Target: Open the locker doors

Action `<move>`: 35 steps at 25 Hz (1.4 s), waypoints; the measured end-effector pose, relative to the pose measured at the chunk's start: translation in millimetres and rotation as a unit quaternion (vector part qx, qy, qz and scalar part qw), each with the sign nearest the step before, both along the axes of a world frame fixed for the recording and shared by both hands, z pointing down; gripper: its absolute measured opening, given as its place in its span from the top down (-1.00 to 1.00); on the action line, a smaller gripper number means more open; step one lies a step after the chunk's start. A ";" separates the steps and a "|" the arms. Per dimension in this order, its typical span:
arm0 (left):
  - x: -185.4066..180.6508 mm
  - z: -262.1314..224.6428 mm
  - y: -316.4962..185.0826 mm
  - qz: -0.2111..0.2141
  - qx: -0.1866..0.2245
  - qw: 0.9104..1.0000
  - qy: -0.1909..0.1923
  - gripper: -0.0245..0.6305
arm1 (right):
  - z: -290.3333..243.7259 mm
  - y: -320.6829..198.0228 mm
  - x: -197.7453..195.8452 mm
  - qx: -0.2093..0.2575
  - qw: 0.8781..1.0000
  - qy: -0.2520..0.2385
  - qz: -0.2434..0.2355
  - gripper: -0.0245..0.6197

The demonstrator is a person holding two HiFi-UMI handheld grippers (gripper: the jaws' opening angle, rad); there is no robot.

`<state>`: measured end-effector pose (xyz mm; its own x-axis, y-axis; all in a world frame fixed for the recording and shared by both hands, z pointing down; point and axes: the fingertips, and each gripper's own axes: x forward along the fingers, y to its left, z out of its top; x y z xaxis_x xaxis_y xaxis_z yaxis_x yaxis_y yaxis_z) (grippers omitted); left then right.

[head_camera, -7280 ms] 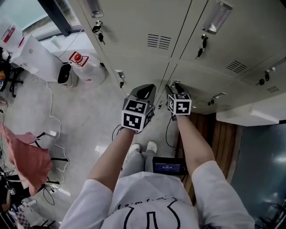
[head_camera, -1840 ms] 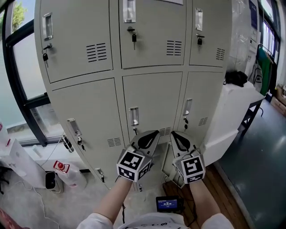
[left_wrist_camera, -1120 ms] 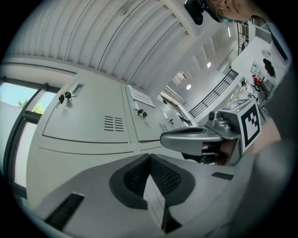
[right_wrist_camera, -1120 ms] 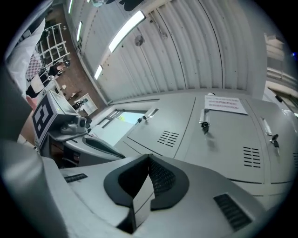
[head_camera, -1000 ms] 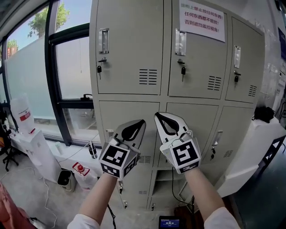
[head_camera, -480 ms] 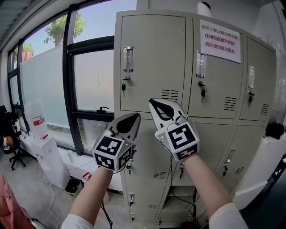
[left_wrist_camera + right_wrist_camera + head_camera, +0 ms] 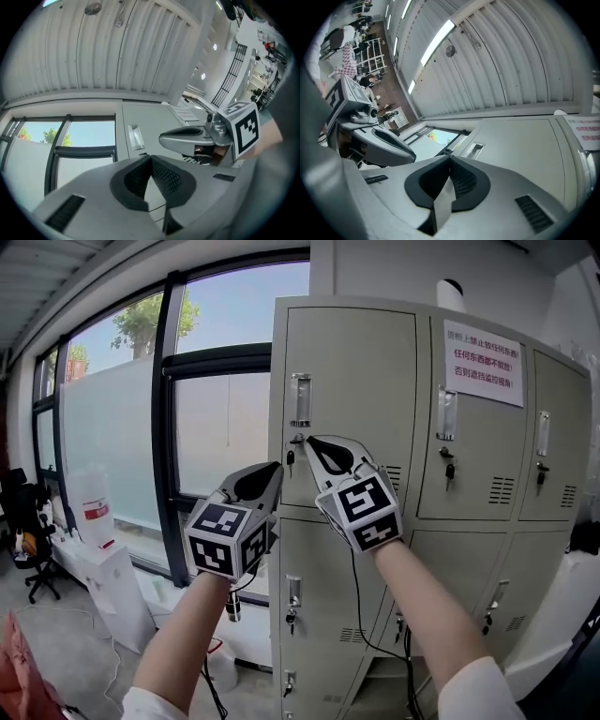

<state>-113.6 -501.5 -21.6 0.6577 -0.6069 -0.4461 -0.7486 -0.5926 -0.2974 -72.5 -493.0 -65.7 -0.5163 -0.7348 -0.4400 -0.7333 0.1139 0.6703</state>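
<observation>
Grey locker doors (image 7: pixel 352 399) all shut, right gripper (image 7: pixel 314 442) near the top-left door's key (image 7: pixel 290 457), left gripper (image 7: pixel 274 469) just below, both pinched closed and empty, so they may skid off the handle (image 7: pixel 300 399) or knock the key.

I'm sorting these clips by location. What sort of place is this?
Probably a staff locker corner in an office or workshop building: a bank of grey metal lockers with keys in their locks, a printed notice on one door, and tall windows alongside.
</observation>
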 end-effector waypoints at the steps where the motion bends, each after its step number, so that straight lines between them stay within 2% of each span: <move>1: -5.5 -3.3 -3.4 -0.001 -0.004 1.000 0.010 0.85 | -5.5 -2.0 -5.9 0.004 1.000 0.002 -0.005 0.90; 5: -21.4 -16.0 -12.7 -0.007 -0.015 0.999 0.044 0.85 | -26.4 -18.9 -19.3 -0.009 1.000 -0.009 -0.013 0.89; 8: -29.6 -22.4 -14.2 -0.008 -0.014 0.999 0.052 0.85 | -34.5 -41.8 -22.0 -0.046 0.999 -0.025 0.004 0.69; 14: -33.4 -25.3 -14.3 -0.015 0.011 1.000 0.015 0.85 | -46.2 -77.0 -18.8 -0.122 0.988 -0.092 0.014 0.52; 20: -39.4 -26.5 -17.8 -0.019 0.025 1.000 0.003 0.85 | -53.9 -88.3 -16.9 -0.148 0.976 -0.148 0.055 0.51; 24: -46.5 -26.5 -19.7 -0.021 0.029 0.999 0.006 0.85 | -57.4 -88.2 -15.3 -0.162 0.967 -0.193 0.041 0.51; 30: -51.0 -22.0 -21.6 -0.016 0.021 1.000 0.010 0.85 | -54.4 -81.1 -19.4 -0.158 0.971 -0.180 -0.001 0.51; 35: -44.9 -16.4 -21.4 -0.009 0.016 1.000 0.005 0.85 | -52.8 -65.7 -25.5 -0.145 0.975 -0.167 -0.009 0.51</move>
<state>-158.5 -522.9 -37.9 0.6423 -0.6037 -0.4723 -0.7621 -0.5689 -0.3092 -98.0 -558.6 -118.5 -0.3933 -0.8455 -0.3612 -0.9017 0.2779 0.3313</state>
